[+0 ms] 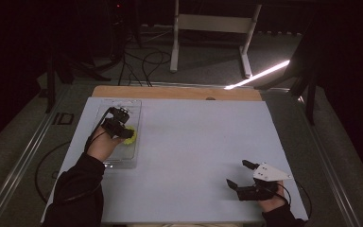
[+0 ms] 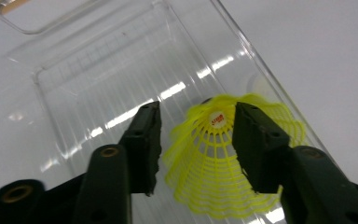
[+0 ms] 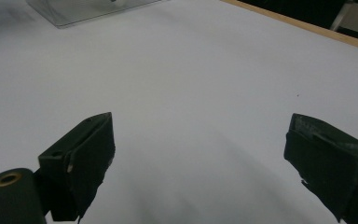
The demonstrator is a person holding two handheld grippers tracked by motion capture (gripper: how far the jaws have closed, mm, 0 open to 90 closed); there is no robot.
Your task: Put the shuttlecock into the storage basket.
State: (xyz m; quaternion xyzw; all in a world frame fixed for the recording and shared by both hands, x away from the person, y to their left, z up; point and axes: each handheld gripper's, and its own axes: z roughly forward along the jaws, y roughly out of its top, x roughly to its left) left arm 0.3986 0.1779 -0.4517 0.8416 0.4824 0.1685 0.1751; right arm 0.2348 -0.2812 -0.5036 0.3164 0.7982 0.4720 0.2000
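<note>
Two hands work over the white surface (image 1: 189, 142), each holding a black gripper. At the left of the high view, the left hand (image 1: 105, 145) stretches forward from a dark sleeve (image 1: 78, 189), wrist angled toward the upper right, so the left gripper (image 1: 123, 128) hangs over the clear plastic tray (image 1: 123, 105). Seen along that gripper, its jaws stand apart on either side of a yellow shuttlecock (image 2: 223, 163), which lies inside the tray against its right-hand wall, skirt toward the camera; one jaw overlaps the skirt's right edge, though I cannot tell if it touches. The jaws are not closed on it.

Down at the lower right of the high view, the right hand (image 1: 272, 203) sits low near the surface's near edge, well apart from the tray. The right gripper (image 1: 238, 174) points left, jaws spread wide over bare white surface, holding nothing.
</note>
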